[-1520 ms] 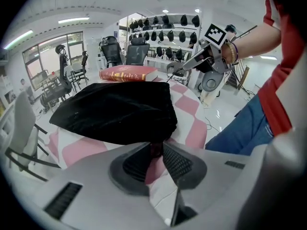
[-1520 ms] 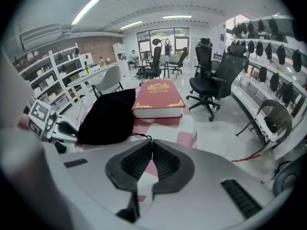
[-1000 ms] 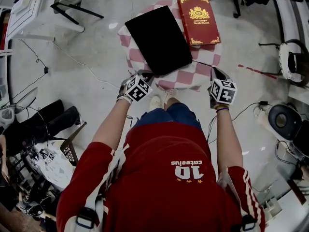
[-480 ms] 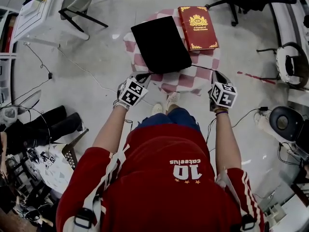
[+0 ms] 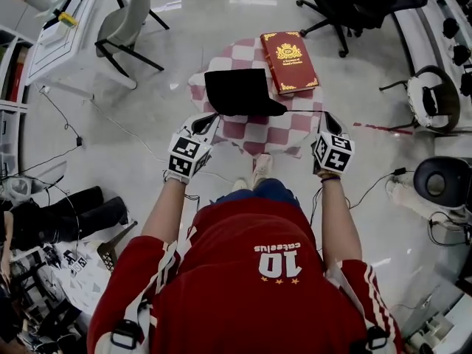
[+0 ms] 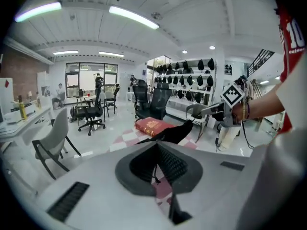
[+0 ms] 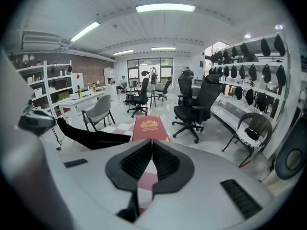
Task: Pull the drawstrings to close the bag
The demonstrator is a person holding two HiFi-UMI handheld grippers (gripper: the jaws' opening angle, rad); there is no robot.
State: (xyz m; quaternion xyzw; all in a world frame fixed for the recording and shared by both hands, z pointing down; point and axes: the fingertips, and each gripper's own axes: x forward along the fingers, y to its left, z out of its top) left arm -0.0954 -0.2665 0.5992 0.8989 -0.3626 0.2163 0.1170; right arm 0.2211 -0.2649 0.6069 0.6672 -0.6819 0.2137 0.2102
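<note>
Your left tool point(image 6: 157, 150) has its jaws pressed together on a thin dark drawstring point(image 6: 154, 175), which hangs down between the pads. Your right tool point(image 7: 151, 145) is clamped closed too. The cord is too fine to see in its own view, but the left gripper view shows a corner of the bag drawn up in a point to its tips.

Between your two tools stands a small surface point(image 5: 265, 131) under a red-and-white checked cloth. On it lies the black bag point(image 5: 240, 93), the only container here. No view shows its mouth, so you cannot tell what is inside. The bag looks plain, dark and matte. Its near edge is pulled out sideways toward each tool, and the right gripper view shows it stretched in a long taper toward your left tool.

A red book point(image 5: 289, 61) with gold print lies flat just beside the bag, on the far right part of the cloth.

Pale floor point(image 5: 147, 124) lies open on both sides of the surface. A grey chair point(image 5: 125, 24) stands well off to the far left and a black office chair point(image 5: 346, 2) to the far right. Your feet are near the cloth's front edge.
</note>
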